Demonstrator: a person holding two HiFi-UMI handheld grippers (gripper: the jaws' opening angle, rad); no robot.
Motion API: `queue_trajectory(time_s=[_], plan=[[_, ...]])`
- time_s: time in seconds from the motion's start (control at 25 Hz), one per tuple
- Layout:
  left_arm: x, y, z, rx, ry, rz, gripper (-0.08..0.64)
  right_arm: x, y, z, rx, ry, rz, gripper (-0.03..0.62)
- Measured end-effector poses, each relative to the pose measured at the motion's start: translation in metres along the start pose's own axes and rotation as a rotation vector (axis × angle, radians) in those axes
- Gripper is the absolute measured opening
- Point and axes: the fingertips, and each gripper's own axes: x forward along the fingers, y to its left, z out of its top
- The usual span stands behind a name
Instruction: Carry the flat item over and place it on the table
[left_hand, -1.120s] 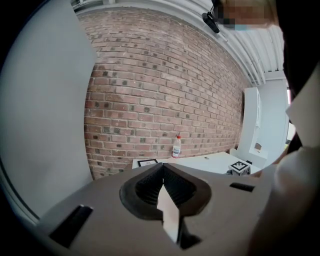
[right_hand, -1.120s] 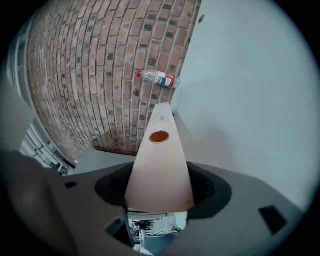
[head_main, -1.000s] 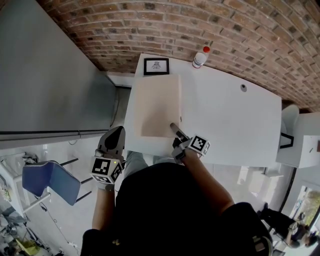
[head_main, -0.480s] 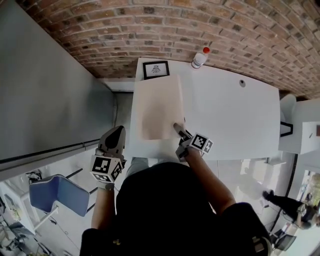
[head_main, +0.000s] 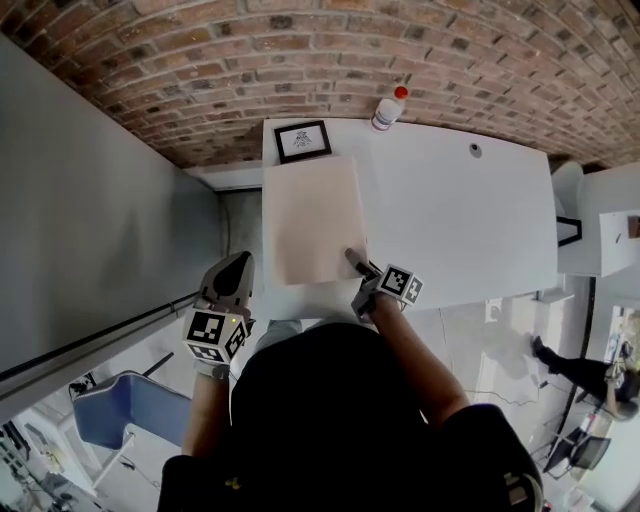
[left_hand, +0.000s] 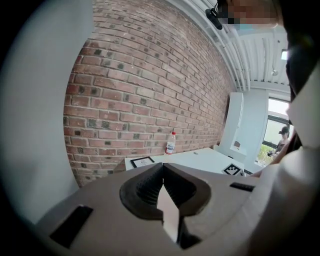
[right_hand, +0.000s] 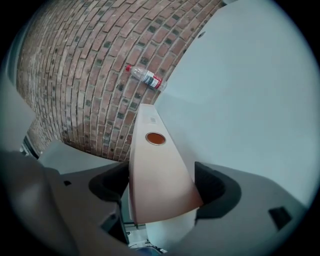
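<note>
The flat beige item (head_main: 312, 220) lies on the left part of the white table (head_main: 470, 230), its near edge by the table's front edge. My right gripper (head_main: 355, 262) is at the item's near right corner. In the right gripper view the item (right_hand: 157, 170), with an orange round mark (right_hand: 155, 138), runs between the jaws of the right gripper (right_hand: 161, 187). The jaws are opening and stand wide. My left gripper (head_main: 232, 275) hangs off the table's left front corner, shut and empty, tips together in its own view (left_hand: 162, 175).
A bottle with a red cap (head_main: 385, 108) and a small framed picture (head_main: 302, 140) stand at the table's far edge by the brick wall. A grey panel (head_main: 90, 230) rises at the left, a blue chair (head_main: 130, 410) below it. A white cabinet (head_main: 610, 235) stands to the right.
The item stays flat on the table and the right gripper stays at its near right corner. The head view has drifted, so the table sits a little higher in the picture.
</note>
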Motion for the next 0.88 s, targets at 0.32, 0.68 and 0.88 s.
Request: queue_trajectory(time_s=[0.32,0.68,0.88], plan=[[0.006,0.005,-0.001,0.024,-0.004,-0.046,0.005,-0.003,-0.018,-0.009,-0.087,-0.005,-0.126,0.42],[0.012,0.004,-0.003,0.031,0.015,-0.071,0.005,-0.02,-0.009,0.006,-0.254,-0.051,-0.198,0.405],[0.014,0.005,0.003,0.022,0.014,-0.032,0.005,-0.037,0.023,0.026,-0.419,-0.099,-0.194,0.277]])
